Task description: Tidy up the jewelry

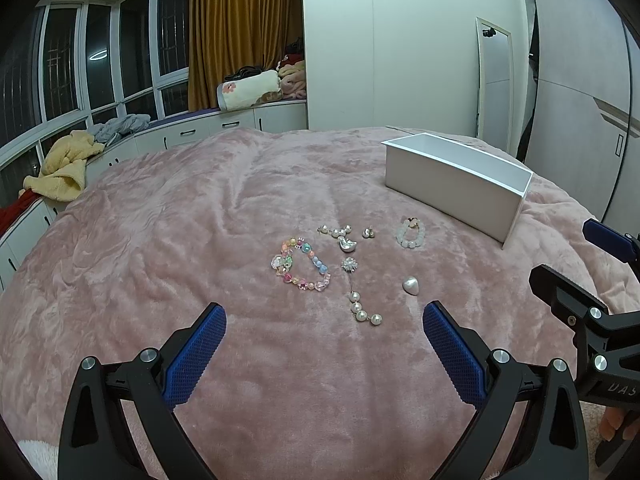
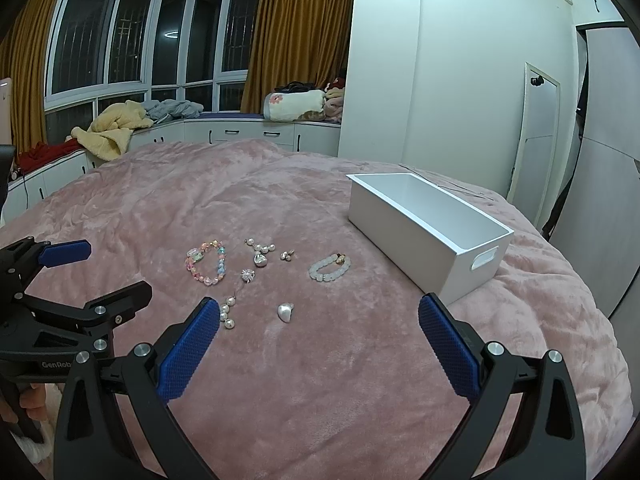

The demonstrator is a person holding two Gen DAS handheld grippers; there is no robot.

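left gripper (image 1: 324, 344): two black fingers with blue knurled pads, spread wide and gripping nothing, hovering over the near blanket; also showing at the left edge of the right wrist view
right gripper (image 2: 319, 340): same build, two blue textured pads, standing wide apart and empty, hanging above the near blanket
blanket (image 1: 200, 220): pink plush fleece, rumpled into soft folds, covering the whole bed and carrying every piece
pearl strand (image 1: 365, 311): about five round glossy white beads on a thin chain, lying nearest the grippers, curling in a short arc
white shell piece (image 1: 411, 285): one smooth, pearly lump, roughly heart-shaped, sitting just right of the strand
silver flower charm (image 1: 349, 265): one small spiky metal cluster, lying between the strand and the farther pieces
colourful bracelet (image 1: 301, 265): one loop of translucent pastel beads, mixed shapes, lying in a rough triangle to the left
silver heart charm (image 1: 347, 244): one shiny, rounded piece, touching a second short run of pearls (image 1: 335, 231) behind it
small earring (image 1: 369, 233): one tiny metallic piece, detail too small to tell
white bracelet (image 1: 410, 234): one ring of milky round beads with a gold-toned accent, lying nearest the box
box (image 1: 456, 188): one white rectangular bin, smooth rigid walls, open top, oval handle slot in its end, standing on the blanket beyond the jewelry, to the right, inside showing nothing
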